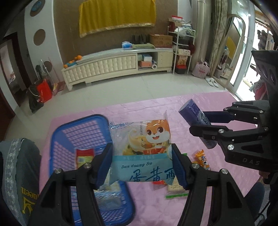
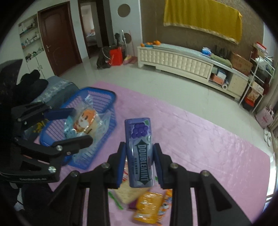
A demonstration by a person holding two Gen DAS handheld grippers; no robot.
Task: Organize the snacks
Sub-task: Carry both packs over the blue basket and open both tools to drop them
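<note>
Landmark: blue basket [image 1: 83,132], a red packet [image 1: 85,156] already inside.
Left hand-held gripper [image 1: 141,165]: clamped on pastry bag [image 1: 146,156], beside basket.
Right hand-held gripper [image 2: 139,166]: closed on gum box [image 2: 139,153].
Left: loose snacks [image 2: 149,206] right of basket, unsorted.

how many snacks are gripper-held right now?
2. The left gripper is clamped on the blue pastry packet; the right gripper is clamped on the Doublemint pack. More snacks lie loose below them.

A cream TV cabinet [image 1: 118,64] is standing along the brown wall [image 1: 69,34] at twelve o'clock, a yellow cloth [image 1: 116,15] hanging above, daylight entering at three o'clock.
</note>
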